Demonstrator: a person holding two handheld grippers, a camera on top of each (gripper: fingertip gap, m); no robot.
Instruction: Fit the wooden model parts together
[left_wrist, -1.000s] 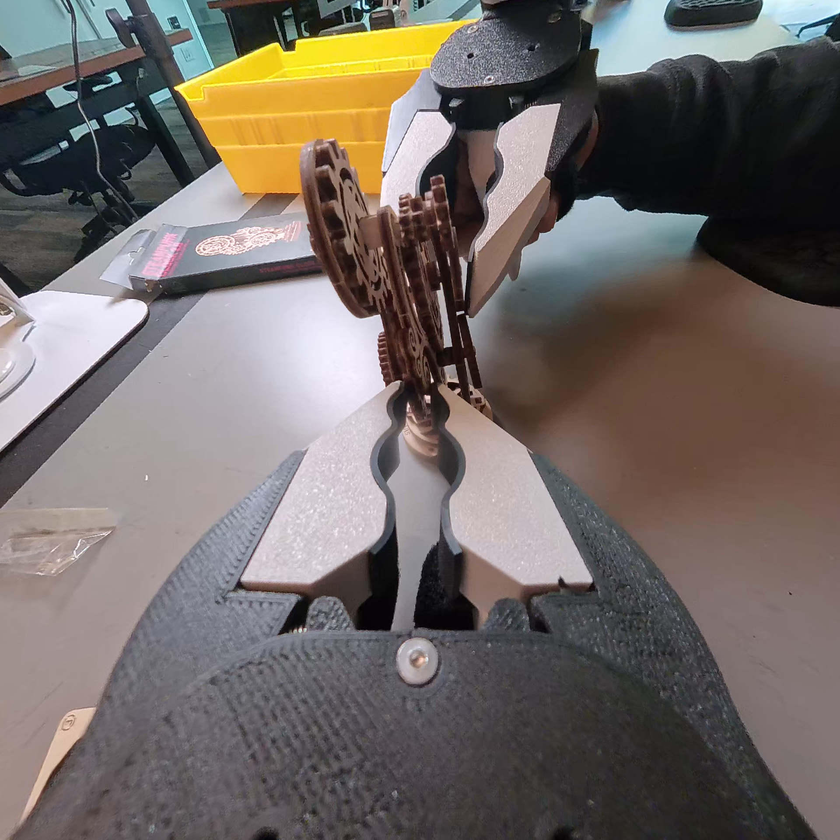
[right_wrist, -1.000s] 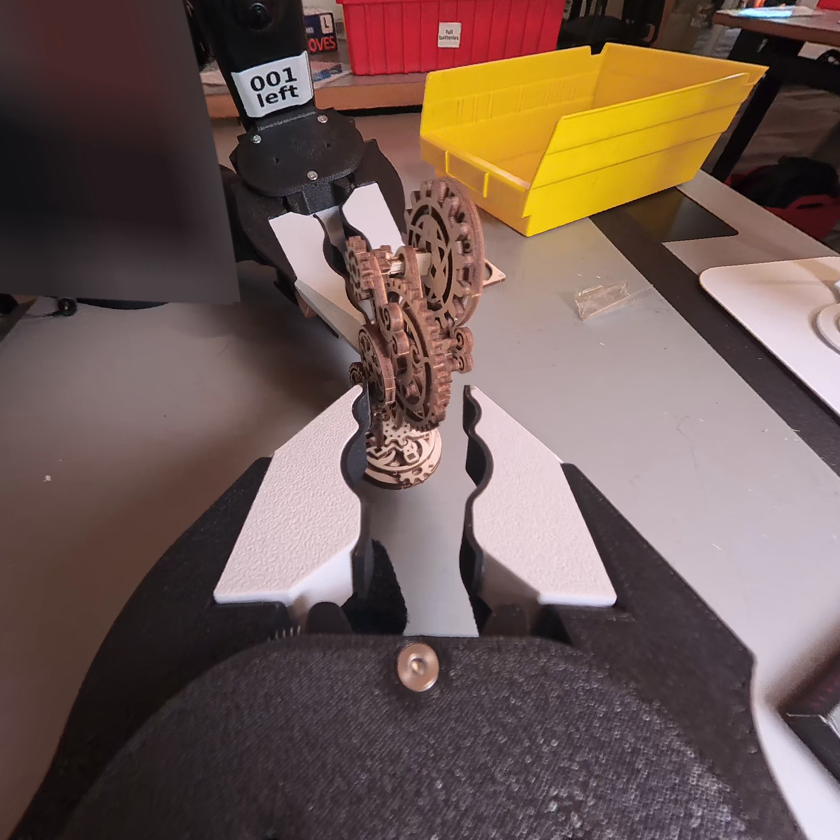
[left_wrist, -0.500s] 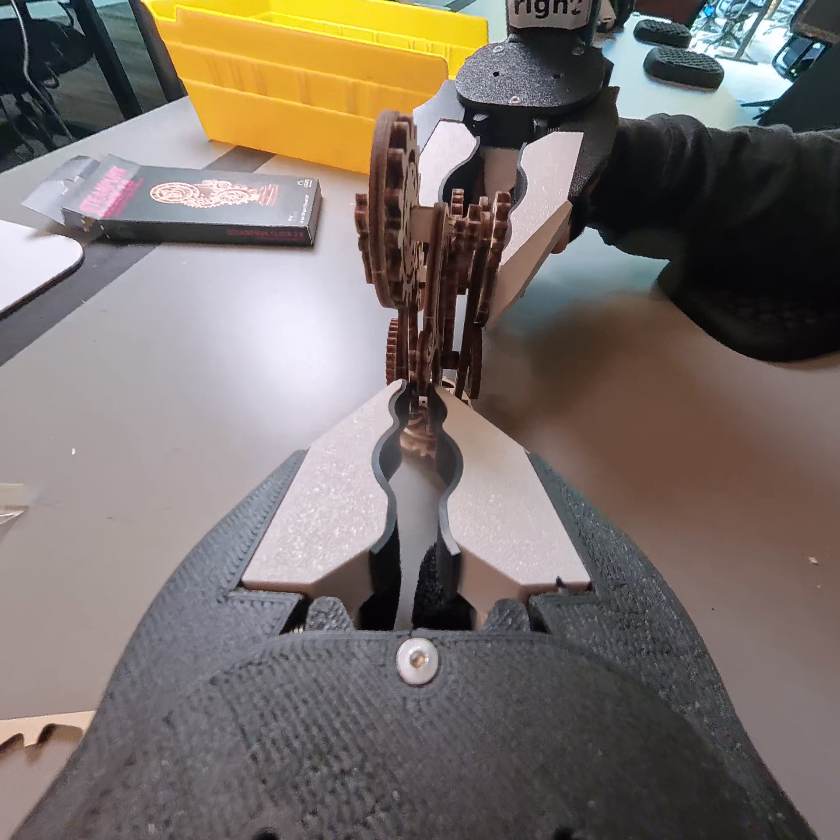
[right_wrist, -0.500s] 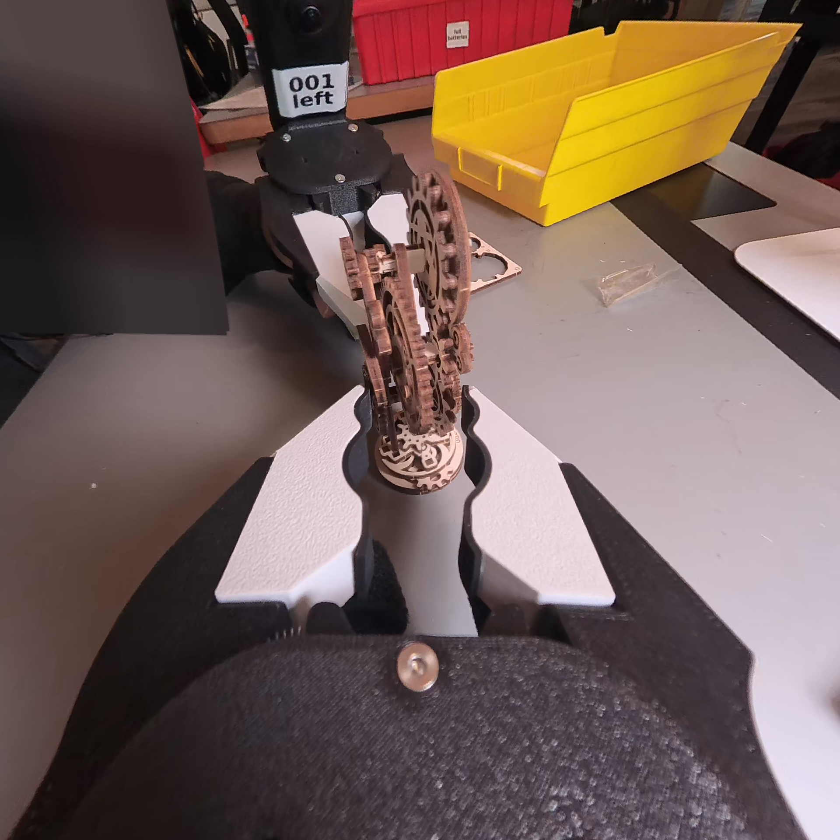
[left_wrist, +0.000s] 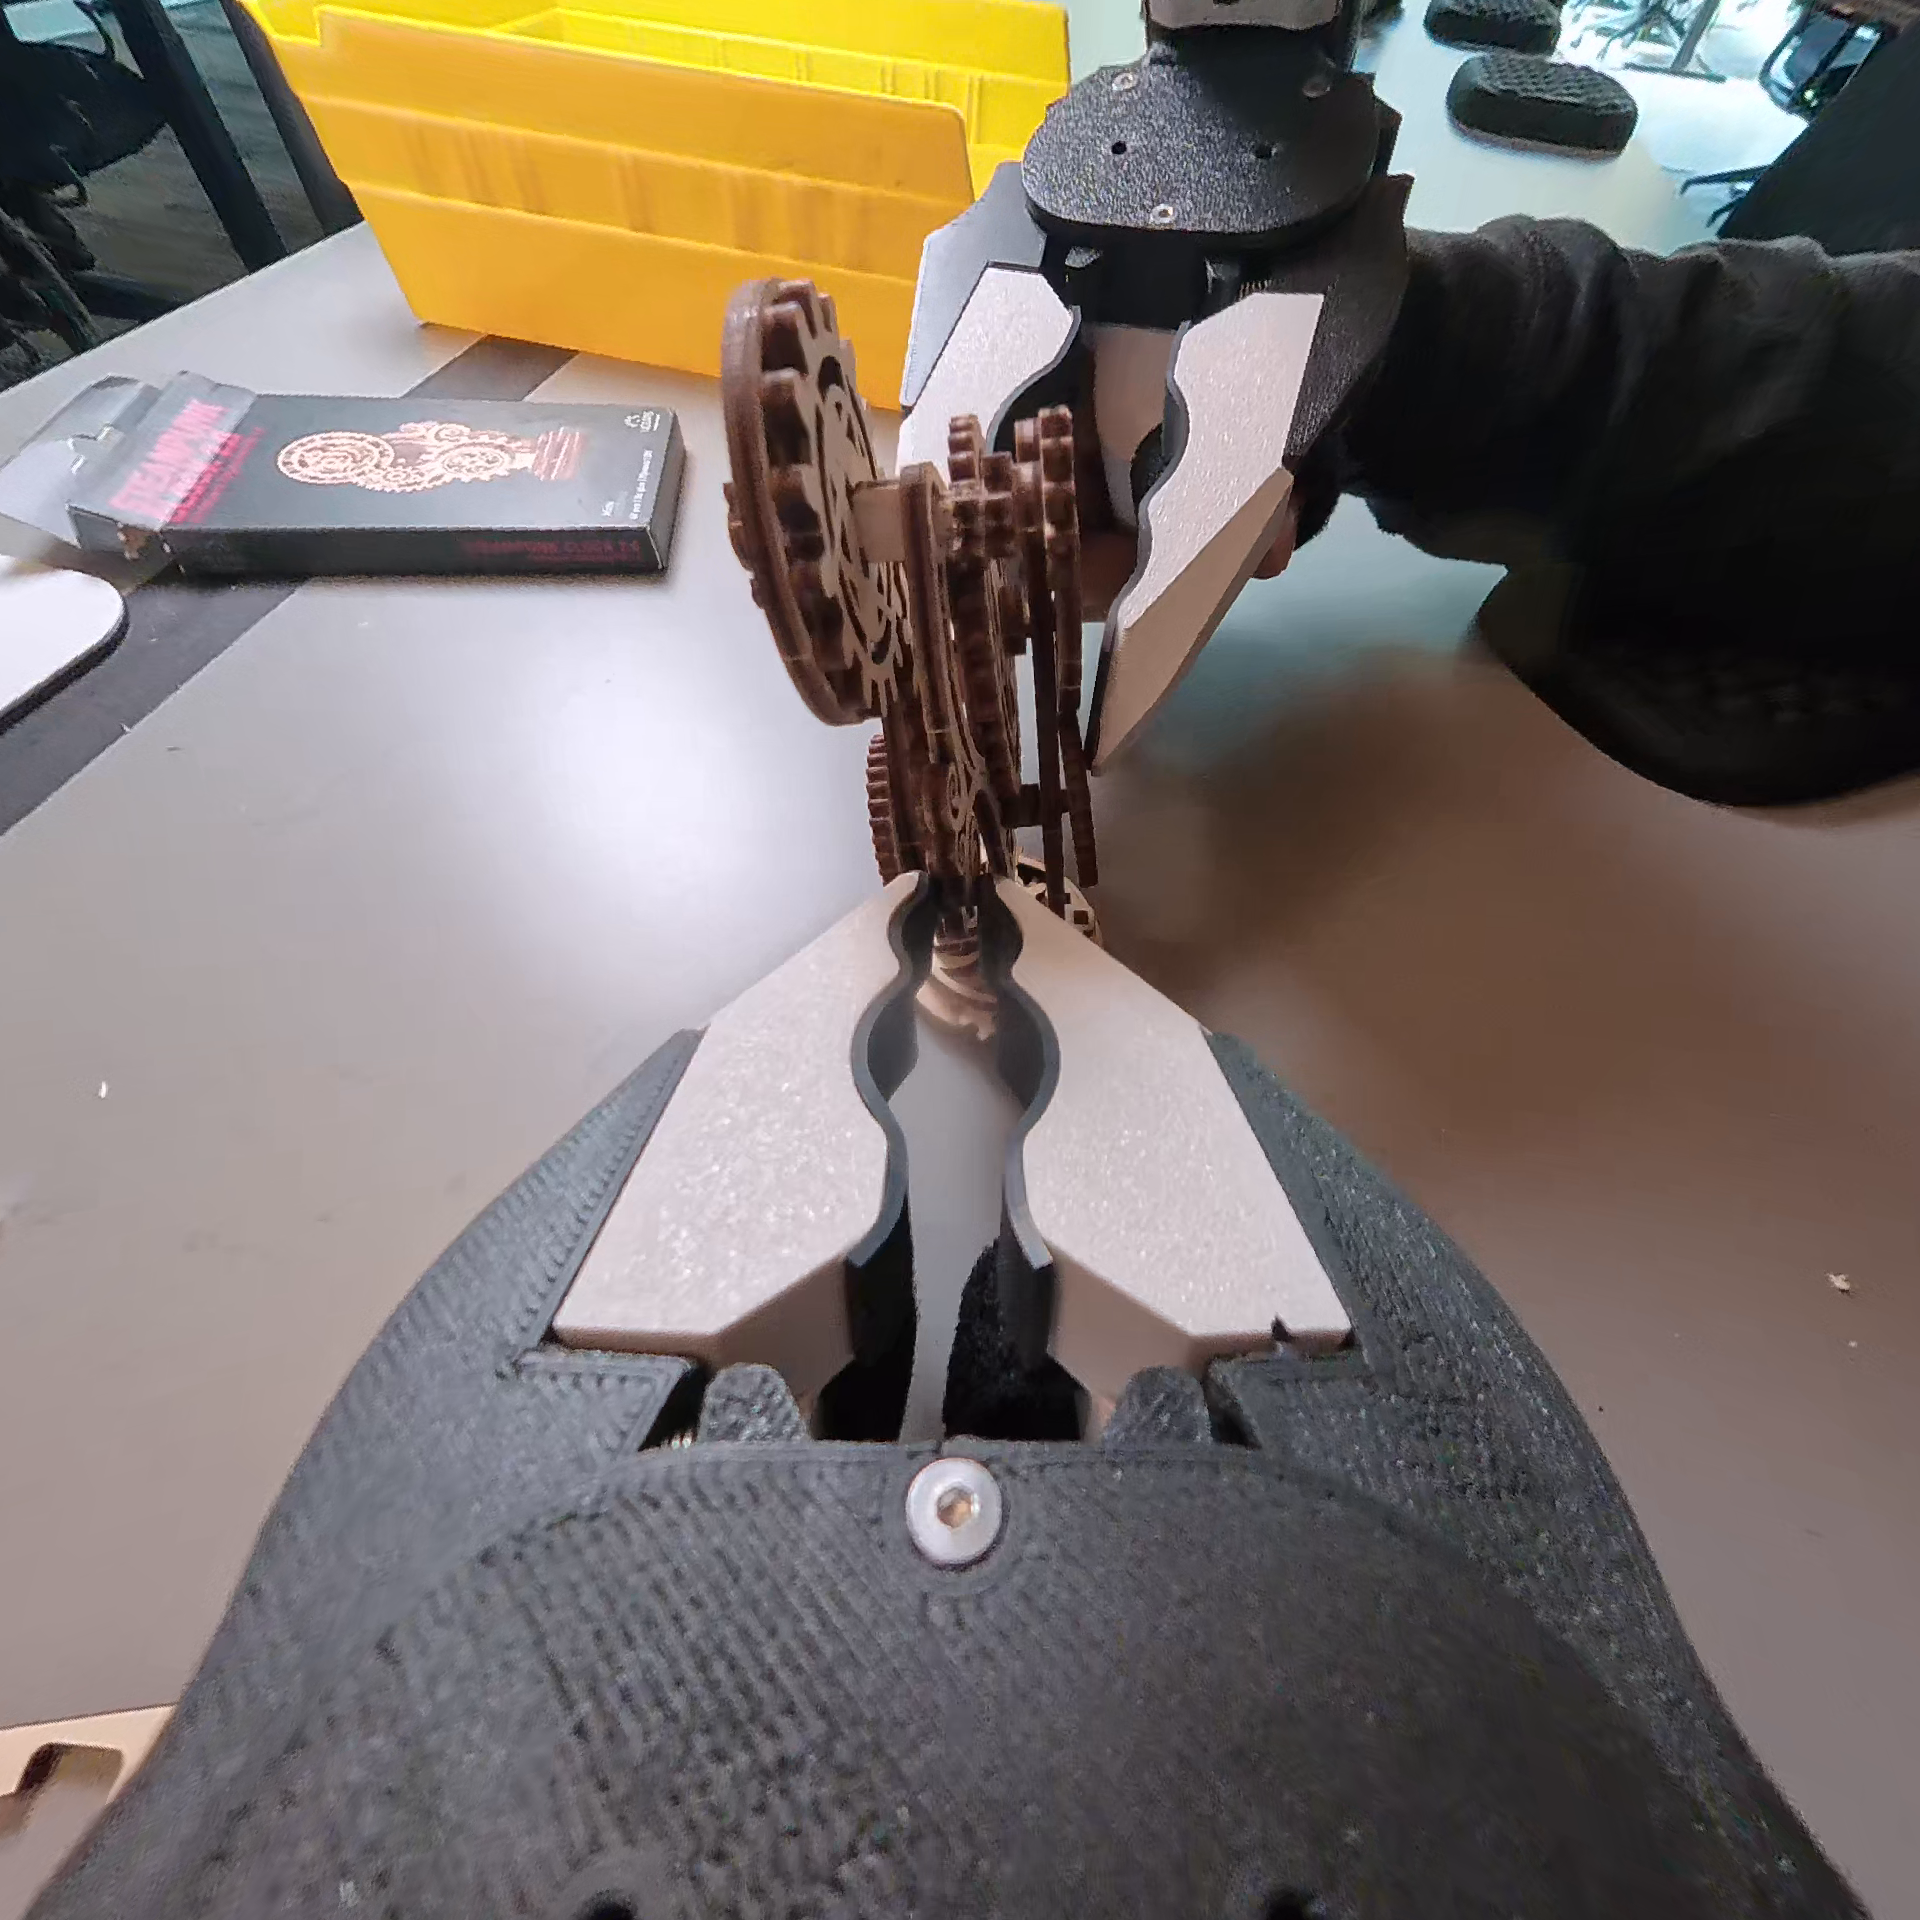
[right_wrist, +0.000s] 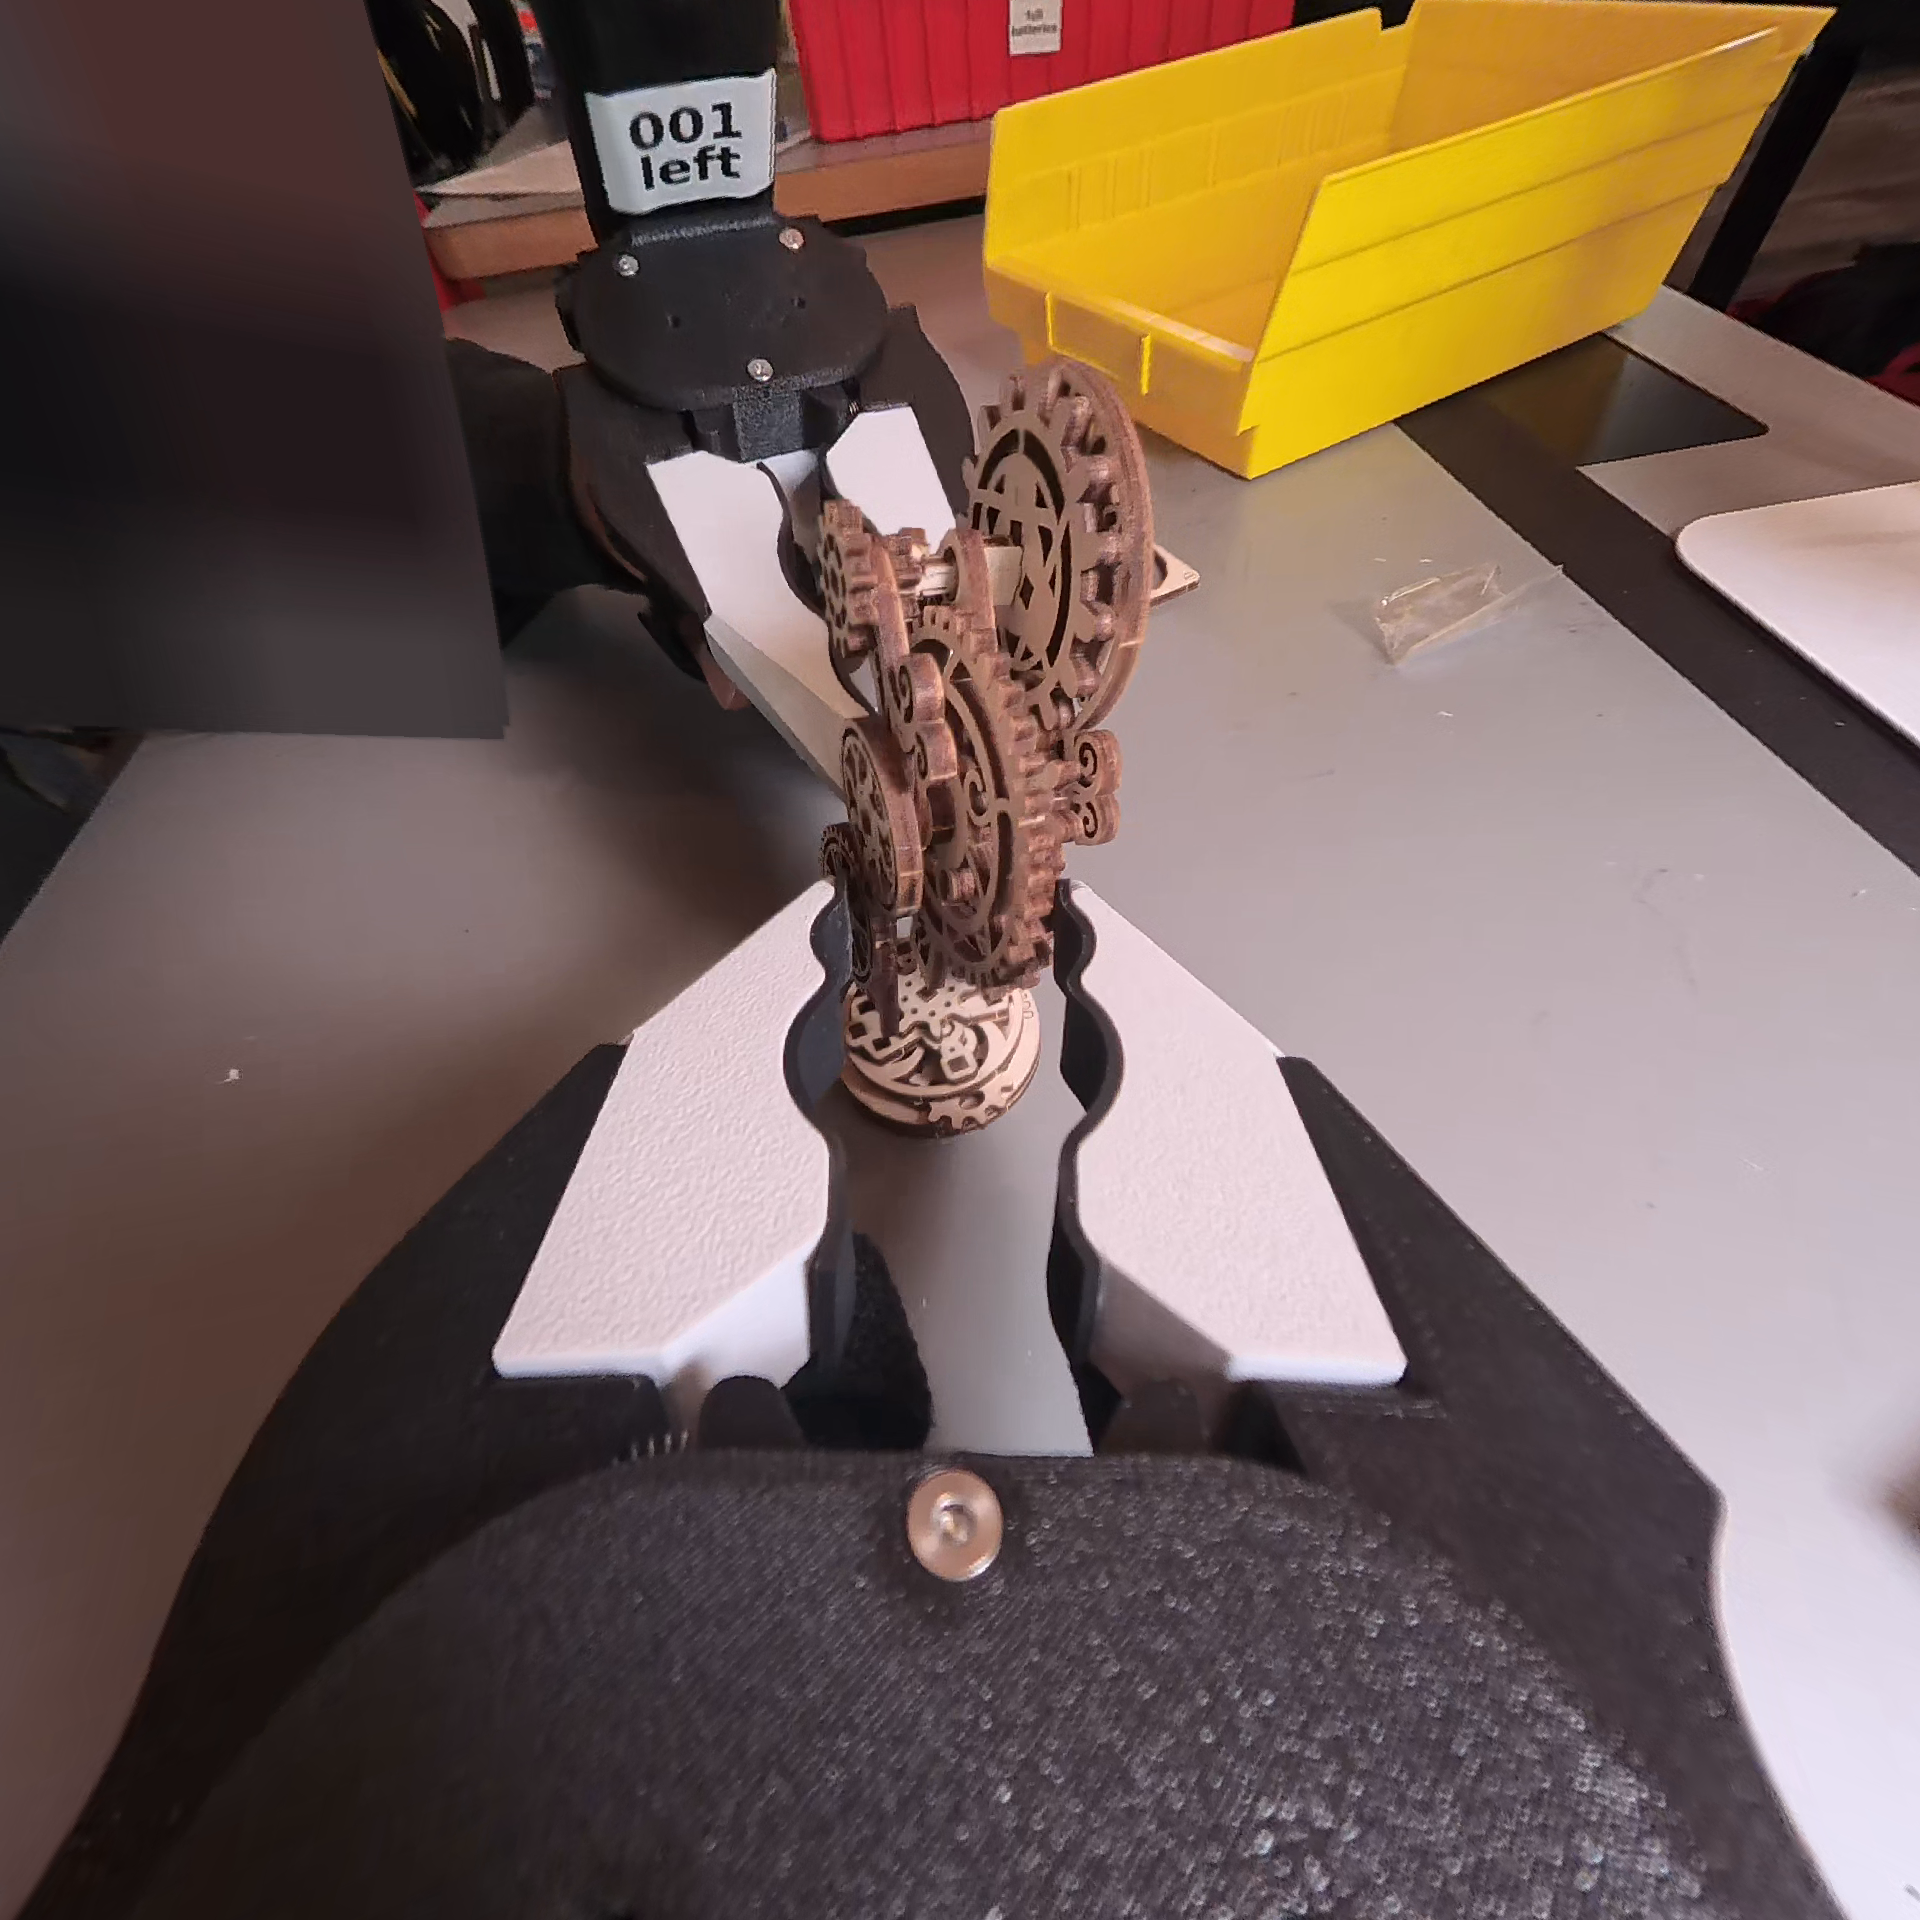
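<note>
Above the desk, my left jaws pinch the wooden gear model; my right jaws clamp its lower gears.

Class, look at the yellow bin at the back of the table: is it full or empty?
Empty, as far as shows. The yellow bin shows only bare inner walls and floor through its open front; the far corners are hidden.

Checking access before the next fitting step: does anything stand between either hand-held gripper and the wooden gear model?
Nothing visible does. The left hand-held gripper is closed on a thin part low on the wooden gear model, and the right hand-held gripper brackets its lower gears. The yellow bin sits well behind.
</note>
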